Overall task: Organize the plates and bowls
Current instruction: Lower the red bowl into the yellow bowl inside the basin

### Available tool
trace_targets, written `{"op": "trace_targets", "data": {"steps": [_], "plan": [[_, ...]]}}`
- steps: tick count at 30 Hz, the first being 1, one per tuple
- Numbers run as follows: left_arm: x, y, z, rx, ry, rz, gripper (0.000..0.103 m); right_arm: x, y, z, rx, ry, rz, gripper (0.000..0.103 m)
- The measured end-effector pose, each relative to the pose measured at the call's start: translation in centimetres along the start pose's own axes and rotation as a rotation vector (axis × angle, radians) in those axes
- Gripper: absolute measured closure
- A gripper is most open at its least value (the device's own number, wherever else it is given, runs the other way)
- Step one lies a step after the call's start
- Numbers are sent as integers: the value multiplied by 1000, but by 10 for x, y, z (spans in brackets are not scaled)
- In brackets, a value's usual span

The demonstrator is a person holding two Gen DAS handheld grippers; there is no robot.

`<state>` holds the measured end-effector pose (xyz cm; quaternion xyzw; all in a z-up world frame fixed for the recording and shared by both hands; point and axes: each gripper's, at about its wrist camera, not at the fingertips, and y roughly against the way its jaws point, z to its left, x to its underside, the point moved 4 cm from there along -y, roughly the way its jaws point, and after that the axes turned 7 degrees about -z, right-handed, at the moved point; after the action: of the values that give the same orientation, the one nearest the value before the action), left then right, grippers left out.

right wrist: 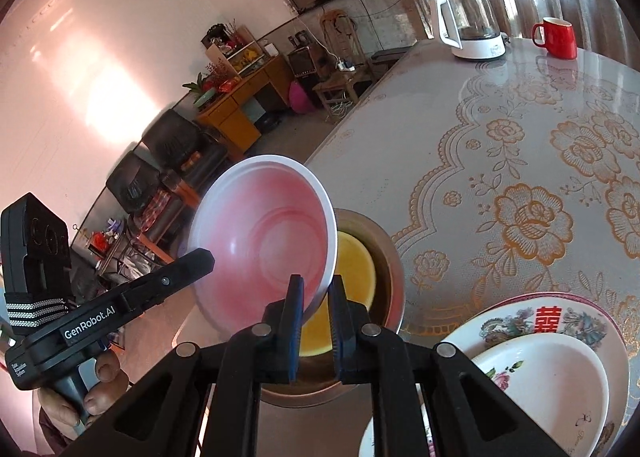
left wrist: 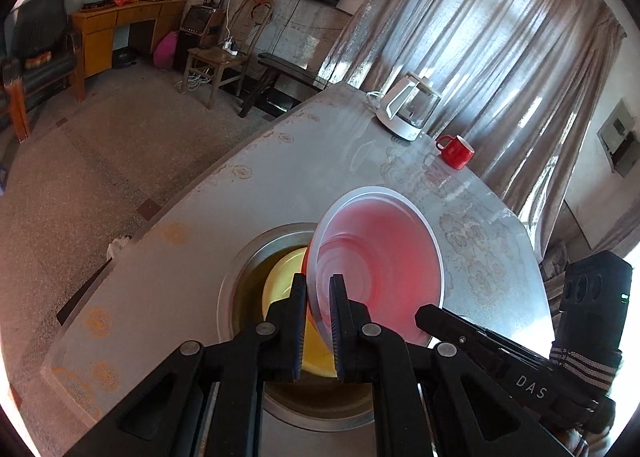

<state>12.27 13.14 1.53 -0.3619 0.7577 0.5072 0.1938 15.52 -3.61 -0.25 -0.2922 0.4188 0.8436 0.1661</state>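
Note:
A bowl [left wrist: 384,249] [right wrist: 264,233], white outside and pink inside, hangs tilted over a metal basin [left wrist: 236,277] [right wrist: 394,273] set in the table. A yellow bowl [left wrist: 280,281] [right wrist: 356,269] lies inside the basin. My left gripper [left wrist: 318,281] is shut on the pink bowl's rim, and in the right wrist view it [right wrist: 206,257] meets the bowl's left edge. My right gripper [right wrist: 316,281] is shut on the opposite side of the rim. In the left wrist view it [left wrist: 424,313] reaches the bowl's lower right edge.
A flowered plate [right wrist: 560,317] with a white dish [right wrist: 552,373] on it sits right of the basin. A glass kettle [left wrist: 408,109] [right wrist: 472,29] and a red mug [left wrist: 456,151] [right wrist: 556,37] stand at the far side of the table [left wrist: 280,177] [right wrist: 480,117]. The table's edge drops to the floor on the left.

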Motion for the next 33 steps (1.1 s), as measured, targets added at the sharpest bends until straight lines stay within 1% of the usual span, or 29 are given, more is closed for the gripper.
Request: {"op": "trace_targets", "data": {"steps": [5, 12, 14, 16, 17, 19, 25, 30, 33], "plan": [[8, -12, 5, 8, -4, 47, 94, 7, -11, -7, 13, -14, 45, 91], [16, -16, 11, 17, -11, 92, 94, 12, -18, -9, 33, -22, 87, 90], [17, -17, 14, 31, 8, 107, 94, 13, -19, -9, 31, -24, 96, 89], [19, -18, 16, 32, 15, 112, 93, 15, -21, -10, 27, -32, 107, 87], [19, -20, 16, 26, 10, 113, 93, 16, -22, -10, 29, -27, 110, 83], [20, -21, 17, 16, 12, 116, 93, 17, -24, -10, 43, -20, 119, 81], [23, -22, 21, 3, 6, 114, 93, 17, -25, -8, 86, 6, 108, 81], [25, -24, 19, 3, -12, 121, 93, 15, -29, -7, 119, 50, 97, 81], [28, -24, 18, -3, -31, 120, 92, 15, -30, -2, 140, 99, 94, 81]]}}
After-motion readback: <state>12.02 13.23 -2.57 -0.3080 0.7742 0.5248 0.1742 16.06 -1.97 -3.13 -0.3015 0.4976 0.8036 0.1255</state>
